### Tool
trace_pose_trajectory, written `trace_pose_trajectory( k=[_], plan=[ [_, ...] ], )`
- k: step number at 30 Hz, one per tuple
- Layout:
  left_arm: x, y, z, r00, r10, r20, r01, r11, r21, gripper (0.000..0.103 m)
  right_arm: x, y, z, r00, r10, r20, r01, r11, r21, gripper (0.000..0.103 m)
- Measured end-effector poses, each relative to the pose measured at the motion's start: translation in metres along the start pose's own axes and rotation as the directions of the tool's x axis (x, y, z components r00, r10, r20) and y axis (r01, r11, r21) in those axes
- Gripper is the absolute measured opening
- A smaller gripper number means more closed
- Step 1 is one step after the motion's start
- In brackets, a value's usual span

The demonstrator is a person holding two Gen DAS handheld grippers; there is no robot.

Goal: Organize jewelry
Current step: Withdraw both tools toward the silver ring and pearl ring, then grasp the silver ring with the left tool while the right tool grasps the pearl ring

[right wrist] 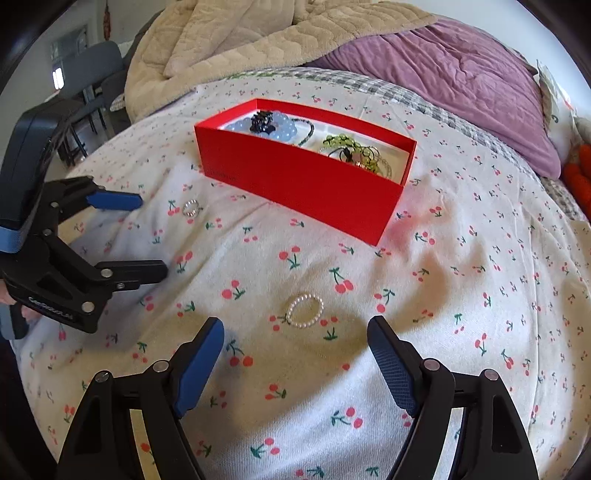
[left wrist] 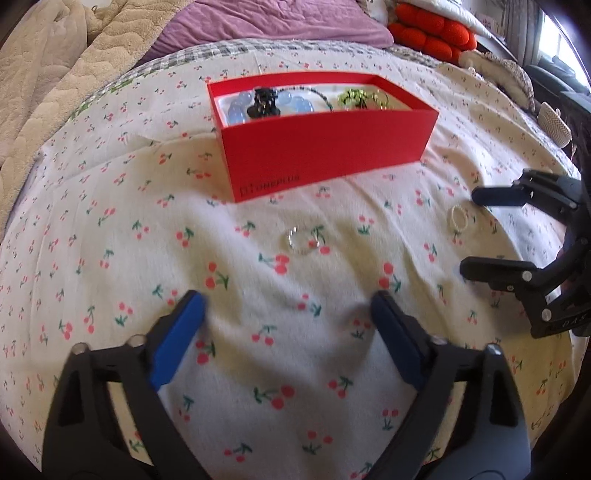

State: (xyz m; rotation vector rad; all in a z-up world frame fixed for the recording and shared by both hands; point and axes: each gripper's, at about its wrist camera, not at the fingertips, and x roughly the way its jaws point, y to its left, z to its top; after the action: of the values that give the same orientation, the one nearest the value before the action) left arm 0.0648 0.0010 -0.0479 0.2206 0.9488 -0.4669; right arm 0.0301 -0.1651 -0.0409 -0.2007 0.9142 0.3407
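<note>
A red box (left wrist: 325, 147) (right wrist: 306, 184) sits on the cherry-print bedsheet and holds blue beads (left wrist: 236, 107), a black clip (right wrist: 263, 122) and green jewelry (right wrist: 343, 144). A clear beaded ring (left wrist: 300, 240) (right wrist: 191, 208) lies just ahead of my left gripper (left wrist: 288, 306), which is open and empty. A pearl ring (right wrist: 305, 310) (left wrist: 458, 218) lies just ahead of my right gripper (right wrist: 295, 332), also open and empty. Each gripper shows in the other's view: the right (left wrist: 469, 230), the left (right wrist: 153, 234).
The bedsheet (right wrist: 461, 295) is soft and wrinkled. A beige quilt (right wrist: 229, 40) and purple blanket (right wrist: 461, 81) are piled behind the box. Red cushions (left wrist: 432, 31) lie at the back right. A chair (right wrist: 96, 74) stands off the bed's left side.
</note>
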Motion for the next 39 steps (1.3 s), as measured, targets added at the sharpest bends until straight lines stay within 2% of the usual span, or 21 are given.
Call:
trace_pose_trajectory(
  k=[5,9,11,16,28,30,32,36,39],
  plan=[
    [0.0,0.006,0.006,1.0,-0.021,0.019,0.021,1.0,-0.014,0.06,0.007,0.001,0.004,0.999,0.036,-0.017,-0.036,0.999,0.001,0.057],
    [0.003,0.006,0.01,0.999,-0.028,0.024,0.028,1.0,-0.011,0.051,0.012,0.003,0.004,0.999,0.035,-0.031,-0.035,0.999,-0.015,0.053],
    [0.004,0.004,0.011,0.999,-0.043,0.025,0.043,0.999,-0.003,0.043,0.013,0.002,0.004,0.999,0.037,-0.033,-0.037,0.999,-0.009,0.048],
    [0.008,-0.004,0.014,0.998,-0.054,0.014,0.053,0.998,0.031,0.041,0.013,-0.002,0.005,0.998,0.043,-0.038,-0.043,0.999,0.003,0.039],
    [0.011,-0.006,0.017,0.999,-0.051,0.015,0.05,0.998,0.037,0.04,0.015,-0.003,-0.002,0.999,0.039,-0.031,-0.039,0.999,-0.004,0.039],
    [0.011,-0.008,0.017,0.999,-0.046,0.016,0.045,0.998,0.041,0.038,0.015,-0.002,-0.001,0.999,0.035,-0.033,-0.036,0.999,-0.004,0.037],
    [0.012,-0.01,0.017,0.998,-0.054,0.013,0.054,0.998,0.045,0.027,0.016,-0.003,0.0,0.999,0.03,-0.037,-0.03,1.0,-0.004,0.034],
    [0.011,-0.015,0.018,0.999,-0.038,0.017,0.037,0.997,0.066,0.022,0.016,-0.003,0.001,0.999,0.028,-0.039,-0.028,1.0,-0.002,0.028],
    [0.011,-0.015,0.017,0.999,-0.042,0.017,0.041,0.997,0.065,0.021,0.015,-0.002,0.0,0.999,0.032,-0.041,-0.033,0.999,-0.005,0.018]
  ],
)
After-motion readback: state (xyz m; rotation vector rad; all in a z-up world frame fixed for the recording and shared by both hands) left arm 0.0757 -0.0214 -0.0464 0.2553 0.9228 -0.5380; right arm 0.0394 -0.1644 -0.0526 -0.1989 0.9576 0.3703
